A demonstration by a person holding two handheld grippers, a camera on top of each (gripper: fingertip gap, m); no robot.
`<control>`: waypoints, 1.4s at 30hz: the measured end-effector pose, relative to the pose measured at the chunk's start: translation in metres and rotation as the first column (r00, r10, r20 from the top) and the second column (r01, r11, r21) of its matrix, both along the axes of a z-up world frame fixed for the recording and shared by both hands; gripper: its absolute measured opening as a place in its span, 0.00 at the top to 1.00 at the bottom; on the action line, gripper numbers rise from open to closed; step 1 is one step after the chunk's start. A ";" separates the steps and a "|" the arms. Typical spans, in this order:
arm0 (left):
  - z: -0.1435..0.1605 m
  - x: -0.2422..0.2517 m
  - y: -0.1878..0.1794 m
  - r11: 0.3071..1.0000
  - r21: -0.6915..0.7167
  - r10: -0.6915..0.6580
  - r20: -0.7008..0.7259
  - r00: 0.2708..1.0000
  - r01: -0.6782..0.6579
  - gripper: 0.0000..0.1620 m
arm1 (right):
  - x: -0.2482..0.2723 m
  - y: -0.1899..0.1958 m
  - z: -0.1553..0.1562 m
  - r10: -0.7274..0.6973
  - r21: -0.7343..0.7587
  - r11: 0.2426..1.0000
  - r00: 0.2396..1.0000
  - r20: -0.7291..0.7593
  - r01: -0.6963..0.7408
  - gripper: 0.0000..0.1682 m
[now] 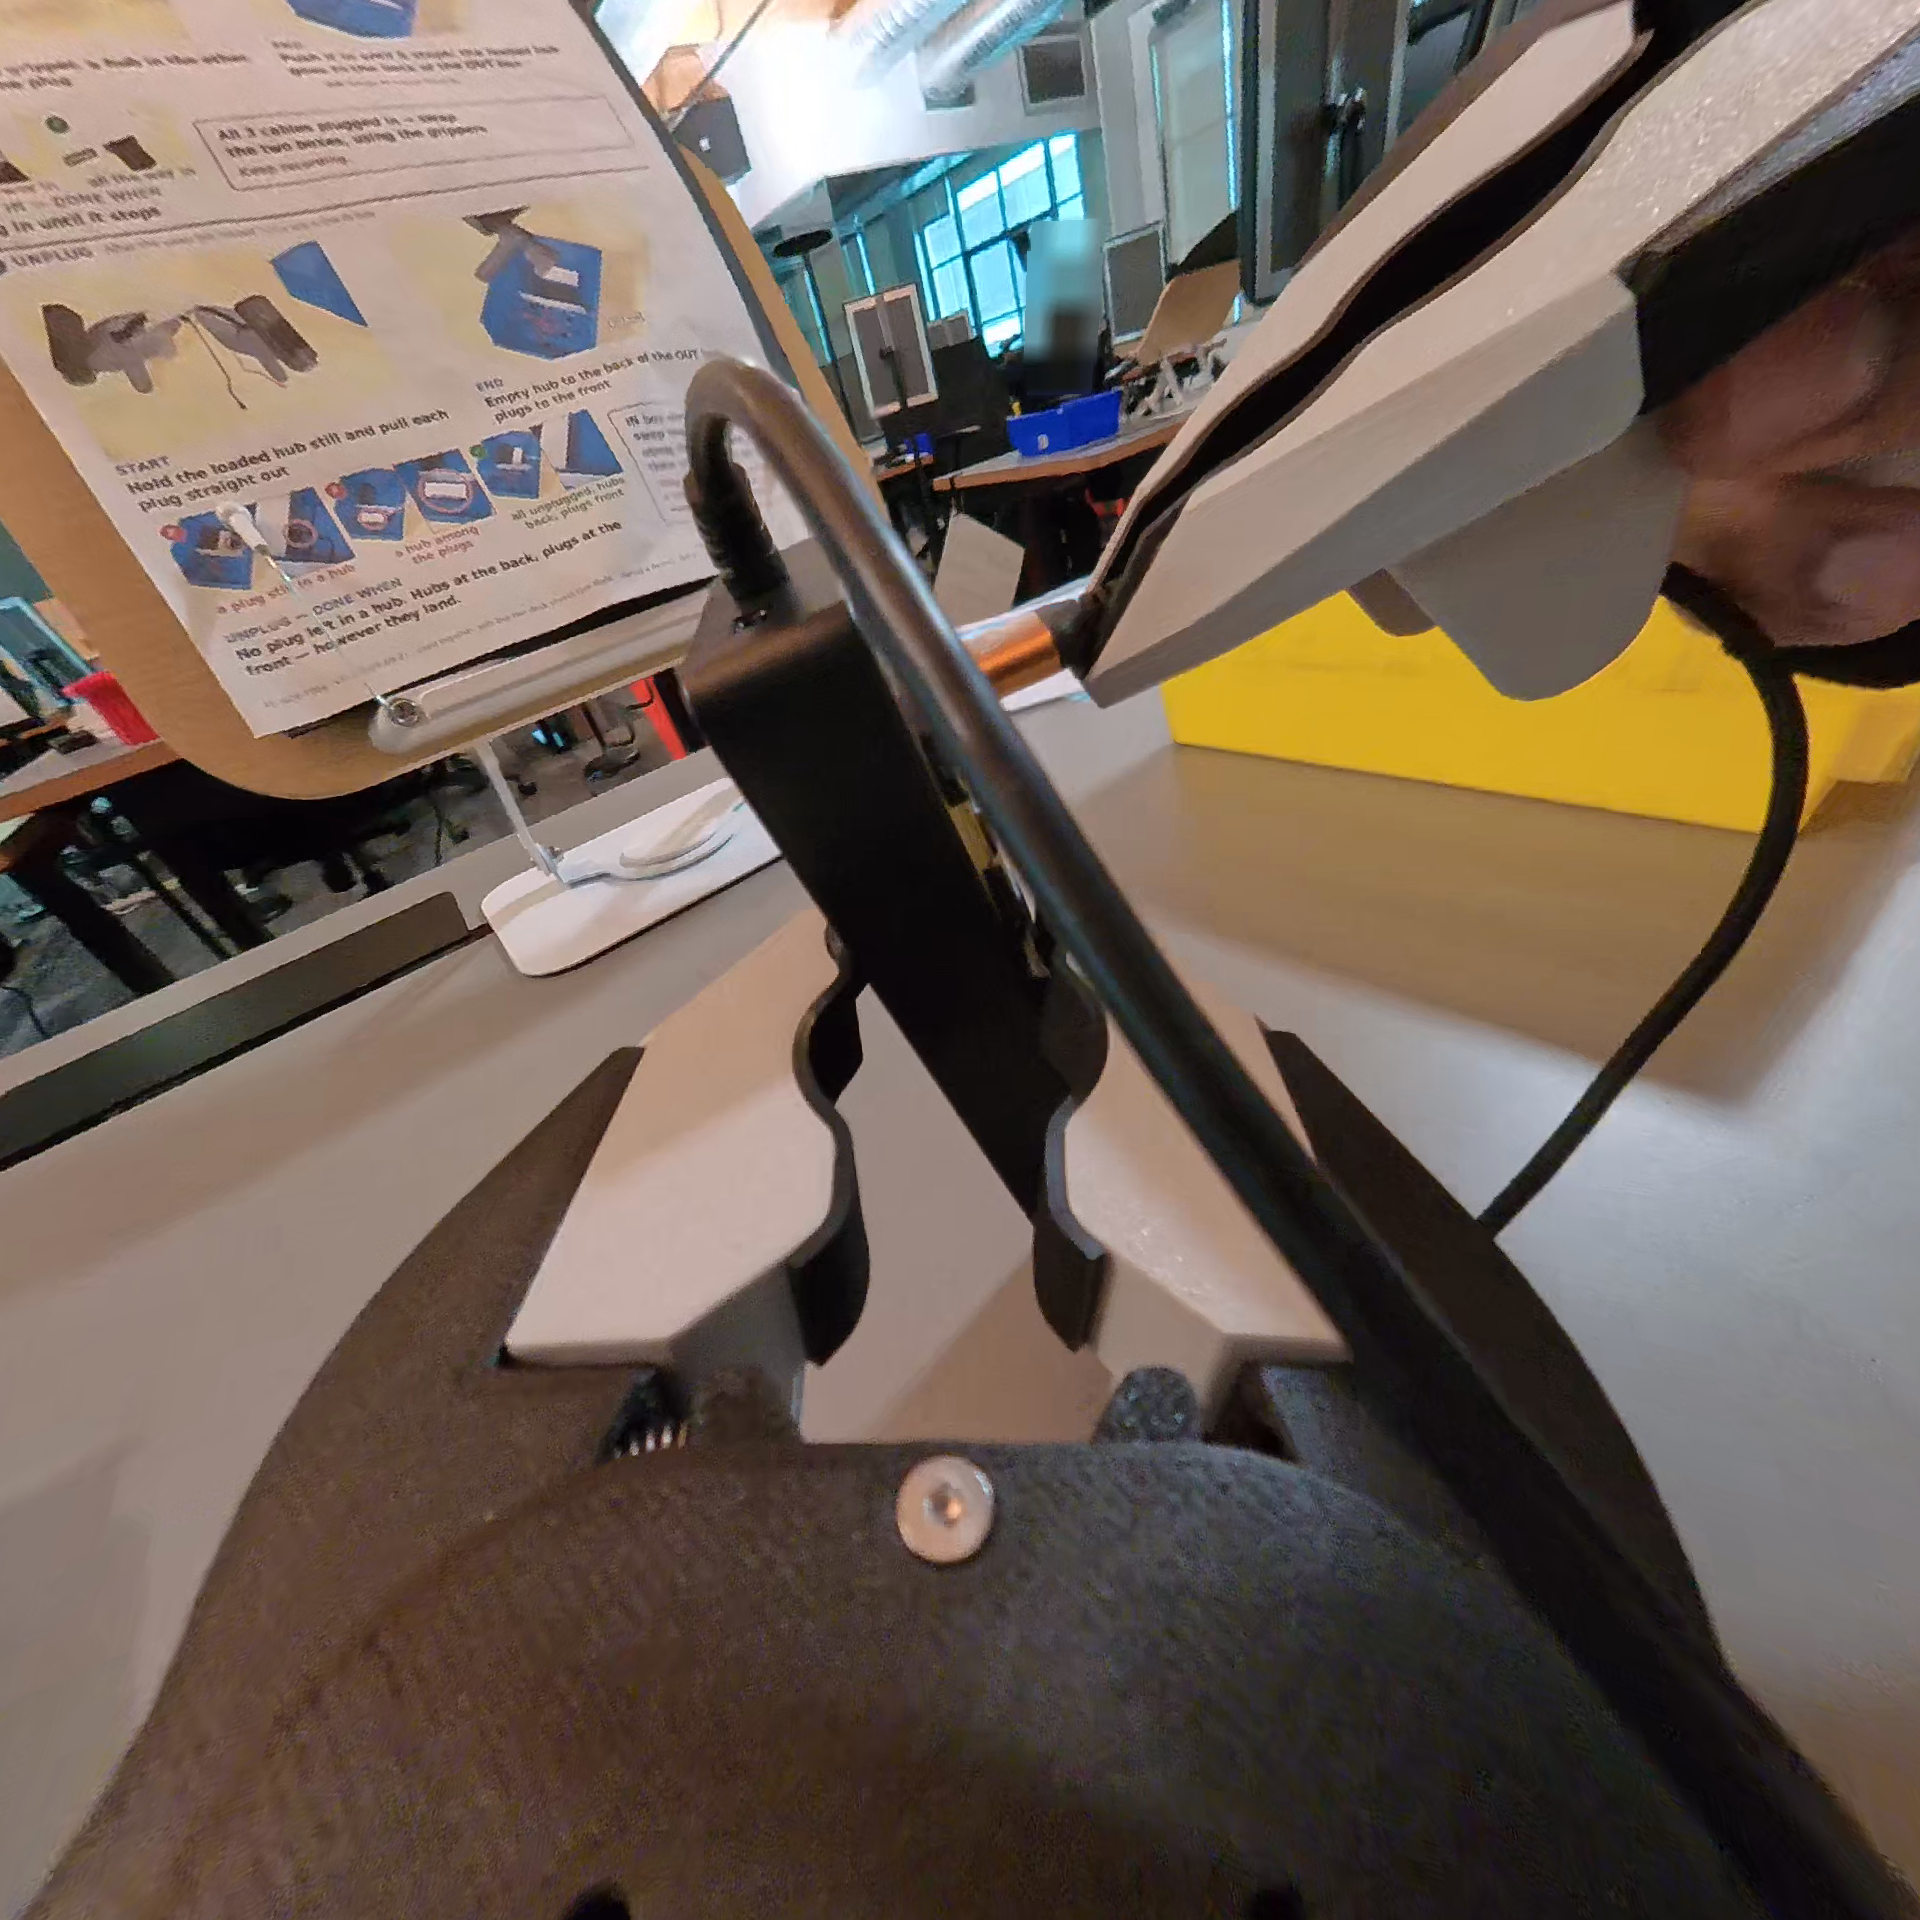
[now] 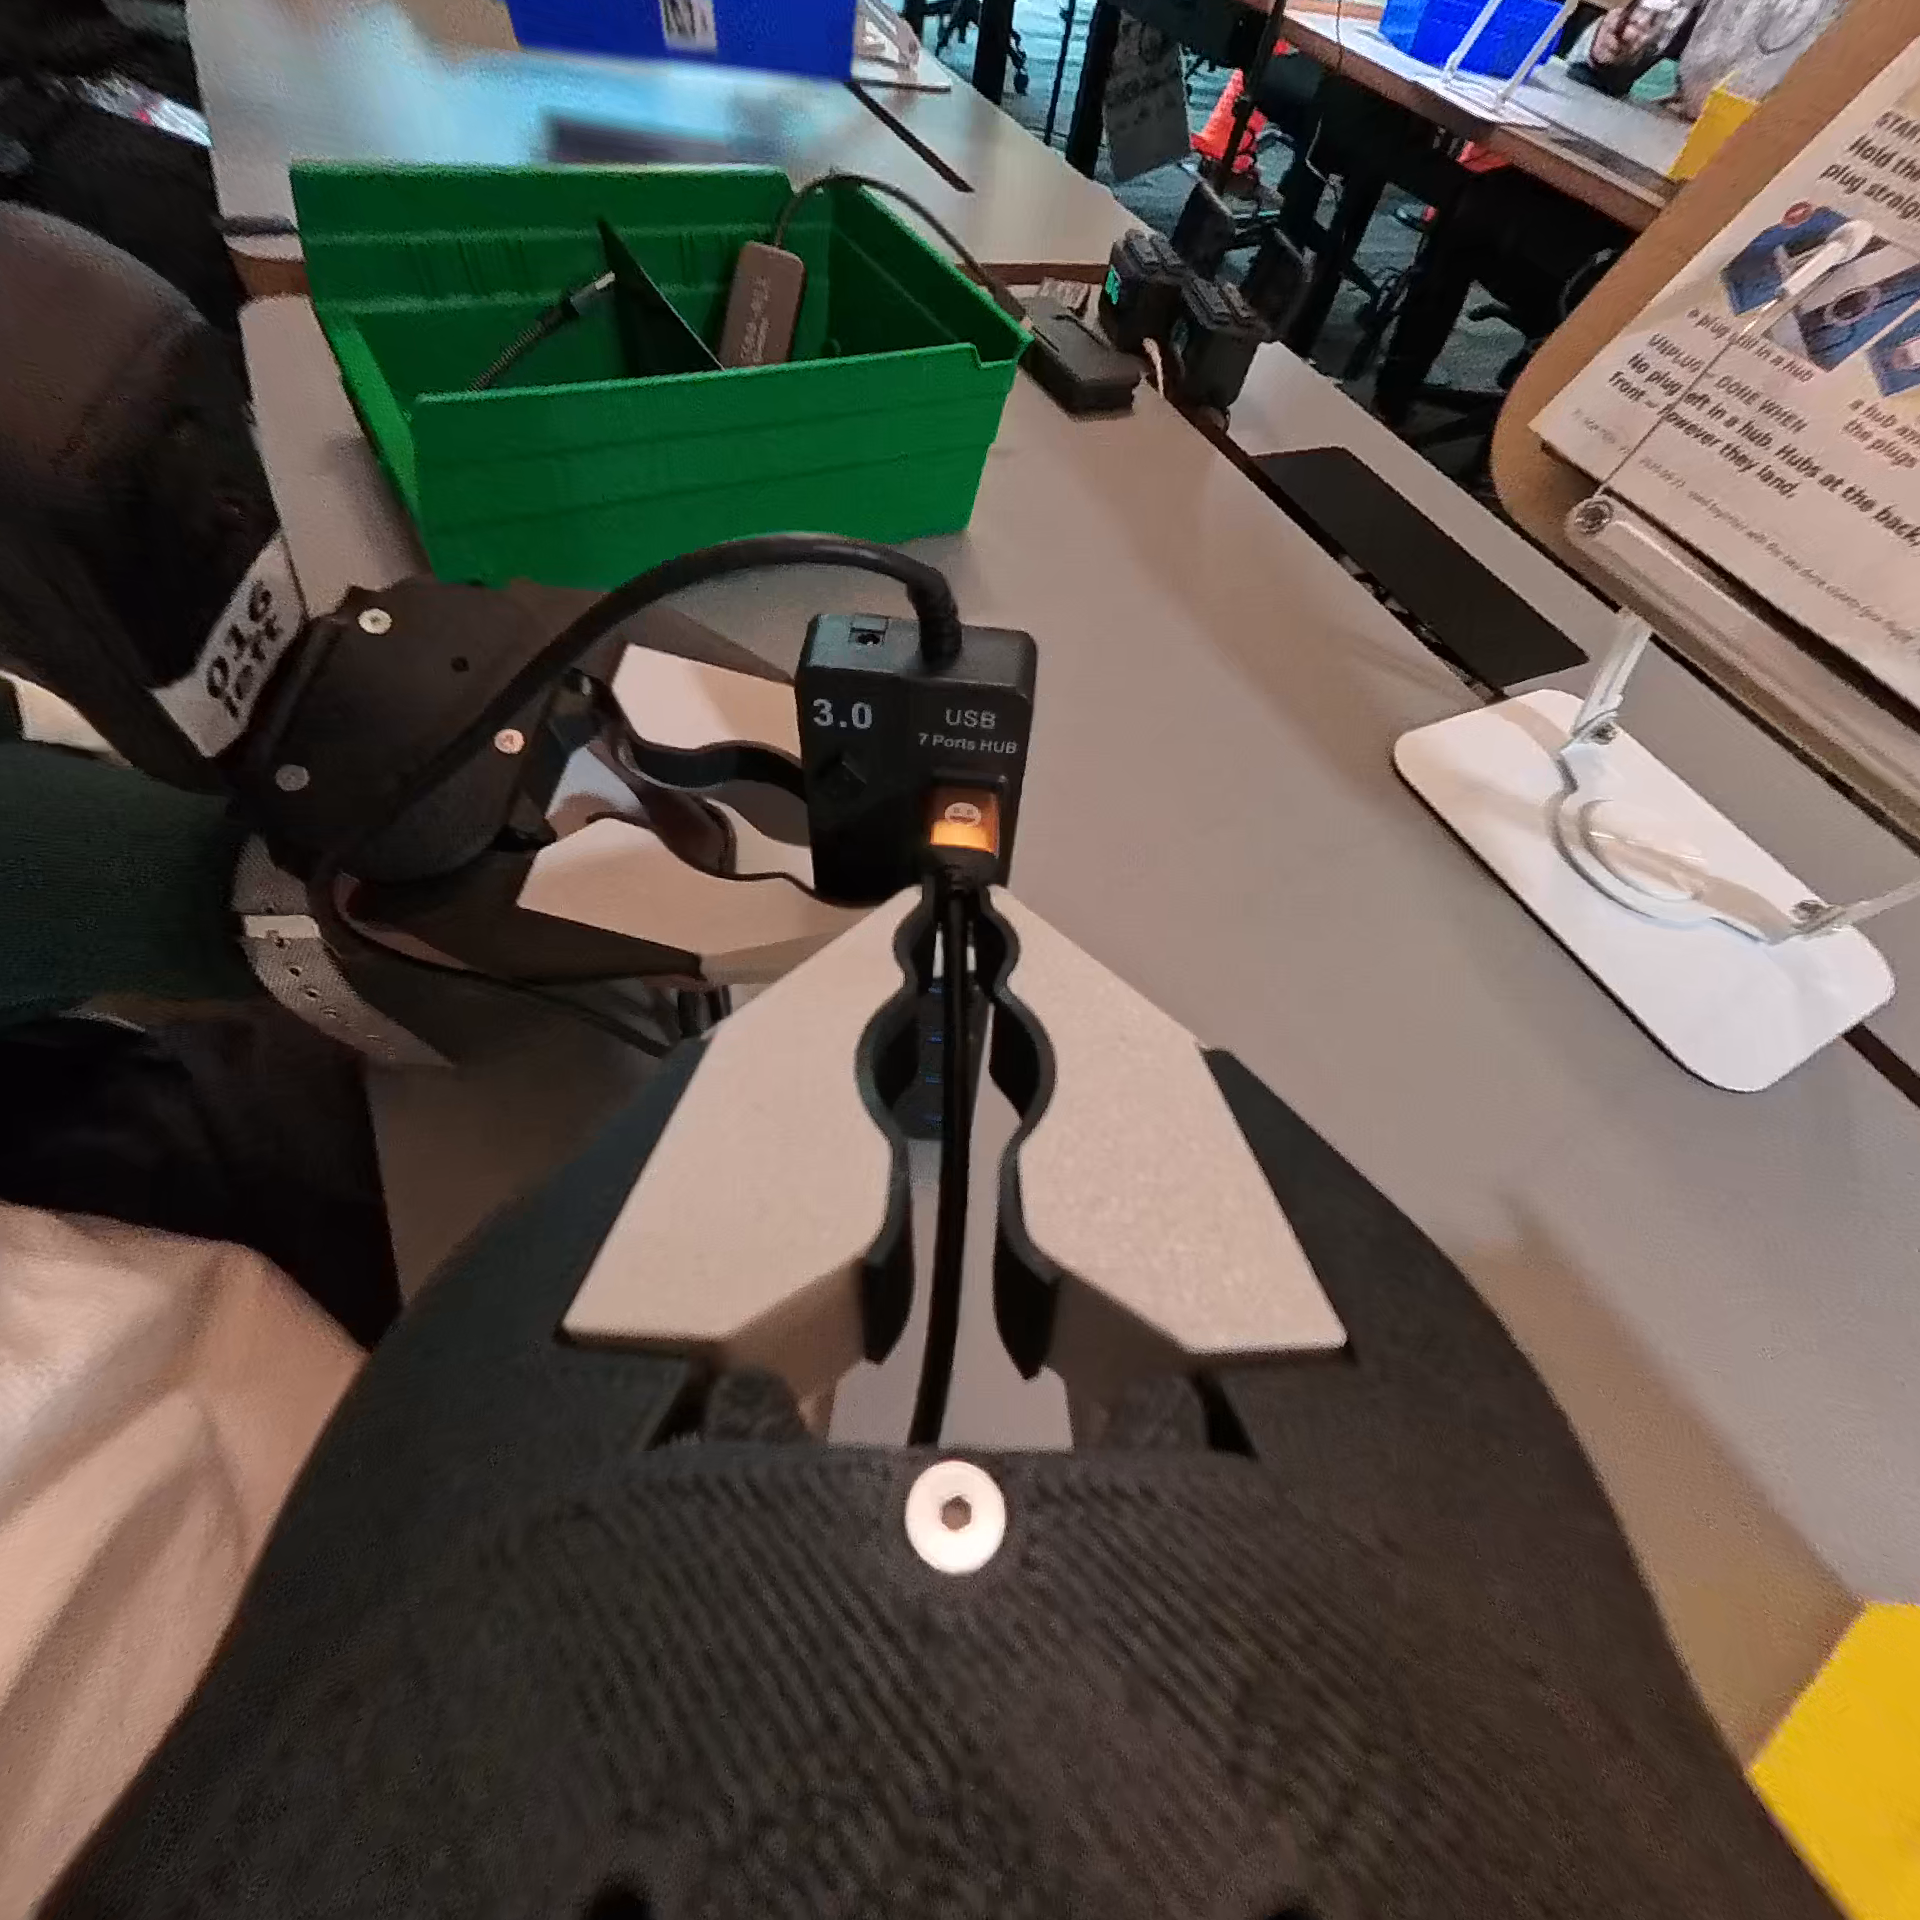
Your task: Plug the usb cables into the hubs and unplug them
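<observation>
Left wrist view: we are clamping the black hub point(image 1: 883, 831) upright in the left gripper point(image 1: 951, 1132).
We are pinching an orange plug point(image 2: 961, 831) at the hub's port with the nearly closed right gripper point(image 2: 951, 914); seating depth unclear, and the green bin point(image 2: 644, 353) is holding more.

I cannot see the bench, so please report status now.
Left gripper shut on black hub. Right gripper shut on orange plug, at hub port. Nothing in the way.

Left claw point(image 1: 951, 1049) clamping black hub point(image 1: 883, 831), right claw point(image 1: 1081, 634) at plug
</observation>
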State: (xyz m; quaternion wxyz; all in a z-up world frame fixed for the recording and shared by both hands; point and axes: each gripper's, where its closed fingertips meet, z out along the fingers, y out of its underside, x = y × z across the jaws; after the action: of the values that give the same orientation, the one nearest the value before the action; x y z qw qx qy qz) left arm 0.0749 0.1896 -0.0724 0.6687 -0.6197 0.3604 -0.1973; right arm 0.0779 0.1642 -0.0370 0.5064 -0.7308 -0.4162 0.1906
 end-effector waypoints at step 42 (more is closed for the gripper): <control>0.002 0.010 -0.007 0.910 -0.309 -0.150 0.376 0.914 0.277 0.87 | -0.016 -0.014 0.033 0.048 -0.047 0.997 0.959 -0.280 -0.063 0.92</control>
State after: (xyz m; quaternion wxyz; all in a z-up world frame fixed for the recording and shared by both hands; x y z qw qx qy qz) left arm 0.0851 0.1822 -0.0701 0.5720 -0.6422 0.2629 -0.4374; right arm 0.0619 0.1503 -0.0039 0.5339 -0.6985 -0.3557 0.3171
